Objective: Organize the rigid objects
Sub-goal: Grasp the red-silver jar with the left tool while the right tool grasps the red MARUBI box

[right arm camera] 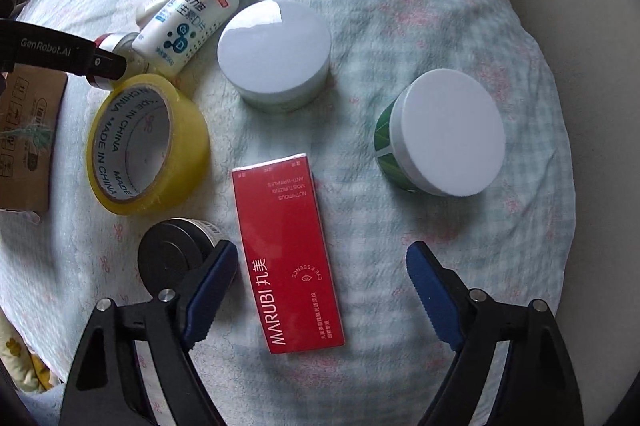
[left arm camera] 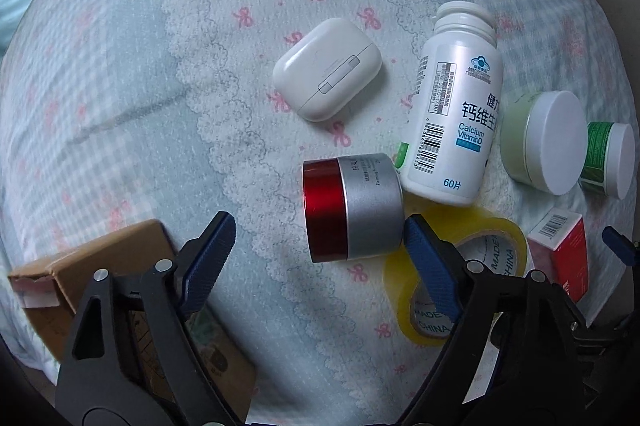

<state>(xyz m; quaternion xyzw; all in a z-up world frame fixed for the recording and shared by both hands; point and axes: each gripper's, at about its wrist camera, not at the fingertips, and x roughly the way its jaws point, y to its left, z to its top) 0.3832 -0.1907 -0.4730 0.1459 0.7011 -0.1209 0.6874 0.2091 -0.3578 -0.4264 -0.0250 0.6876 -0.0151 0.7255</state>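
Rigid items lie on a checked bedspread. In the left wrist view my left gripper (left arm camera: 320,226) is open and empty, its jaws either side of a red-and-silver jar (left arm camera: 352,207) lying on its side. Beyond it lie a white earbuds case (left arm camera: 326,67) and a white calcium bottle (left arm camera: 454,113). In the right wrist view my right gripper (right arm camera: 322,258) is open and empty, over the near end of a red MARUBI box (right arm camera: 288,254). A yellow tape roll (right arm camera: 148,145), a pale green jar (right arm camera: 276,55) and a dark green jar (right arm camera: 444,137) lie around it.
A brown cardboard box (left arm camera: 80,278) sits at the left under my left gripper. A small black-lidded tin (right arm camera: 176,262) lies beside my right gripper's left finger. The left gripper's arm (right arm camera: 60,55) reaches in at the left of the right wrist view. The bed edge drops off at the right.
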